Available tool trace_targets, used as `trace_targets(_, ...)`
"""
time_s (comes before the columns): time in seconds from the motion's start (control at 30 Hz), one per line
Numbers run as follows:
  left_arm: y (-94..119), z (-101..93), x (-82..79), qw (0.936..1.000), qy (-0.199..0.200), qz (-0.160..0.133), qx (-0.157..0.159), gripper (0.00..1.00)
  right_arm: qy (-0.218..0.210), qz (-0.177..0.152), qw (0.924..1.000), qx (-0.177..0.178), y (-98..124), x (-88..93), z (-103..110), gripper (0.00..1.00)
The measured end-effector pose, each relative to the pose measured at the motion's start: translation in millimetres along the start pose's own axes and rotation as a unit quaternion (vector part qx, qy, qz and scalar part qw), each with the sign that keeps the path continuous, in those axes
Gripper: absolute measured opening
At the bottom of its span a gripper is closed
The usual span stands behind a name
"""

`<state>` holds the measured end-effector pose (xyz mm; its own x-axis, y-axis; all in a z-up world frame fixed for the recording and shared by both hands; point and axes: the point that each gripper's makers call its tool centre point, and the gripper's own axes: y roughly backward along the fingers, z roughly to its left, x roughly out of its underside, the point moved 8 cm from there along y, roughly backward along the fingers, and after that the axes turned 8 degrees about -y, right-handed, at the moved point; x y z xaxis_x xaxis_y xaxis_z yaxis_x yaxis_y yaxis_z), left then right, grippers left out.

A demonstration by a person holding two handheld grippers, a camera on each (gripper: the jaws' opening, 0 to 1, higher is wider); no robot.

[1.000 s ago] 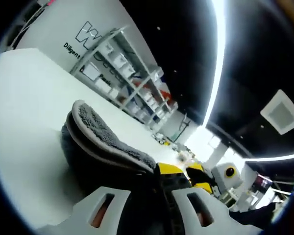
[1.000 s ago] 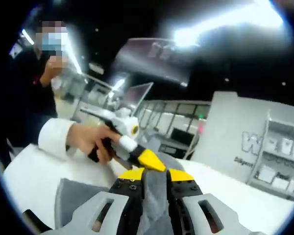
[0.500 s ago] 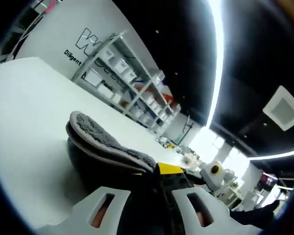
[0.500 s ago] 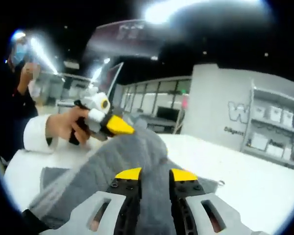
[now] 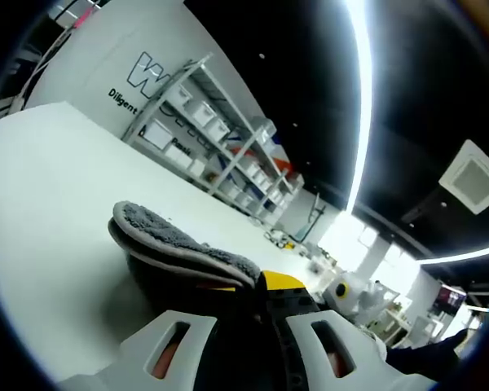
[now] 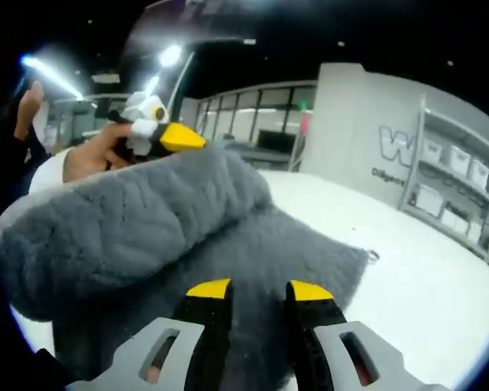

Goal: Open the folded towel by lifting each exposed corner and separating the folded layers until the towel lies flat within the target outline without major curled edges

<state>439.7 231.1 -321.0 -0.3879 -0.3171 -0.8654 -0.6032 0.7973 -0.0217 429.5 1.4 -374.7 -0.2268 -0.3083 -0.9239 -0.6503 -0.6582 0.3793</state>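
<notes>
I'm holding the gray towel [image 6: 171, 220] up w/ my left gripper [image 6: 182, 137], pinched tight on a fold. My right gripper [image 6: 257, 291] is sitting low, a bit open, holding nothing. The towel is hanging between them, its bottom resting on the white counter [image 6: 424, 277].

Grey towel [image 6: 171, 236], partly lifted, layers folded over.
</notes>
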Motion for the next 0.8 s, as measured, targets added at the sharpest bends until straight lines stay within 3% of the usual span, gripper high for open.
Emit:
trace_targets(0.03,1,2.5,-0.3,1.0,0.0,0.0,-0.001,0.08,-0.002,0.015,0.9999,0.008,0,3.7,-3,0.22)
trace_targets(0.27,8,24.4,-0.4,0.9997,0.005,0.008,-0.022,0.09,-0.031,0.005,0.9995,-0.002,2,5.3,-5,0.25)
trace_targets(0.53,16,8.2,8.1,0.9992,-0.005,0.001,-0.04,0.09,-0.052,0.006,0.9986,-0.005,2,6.6,-9,0.26)
trace_targets(0.8,23,30.1,-0.3,0.9972,-0.024,0.015,-0.069,0.09,-0.061,0.008,0.9981,-0.008,0,5.8,-12,0.26)
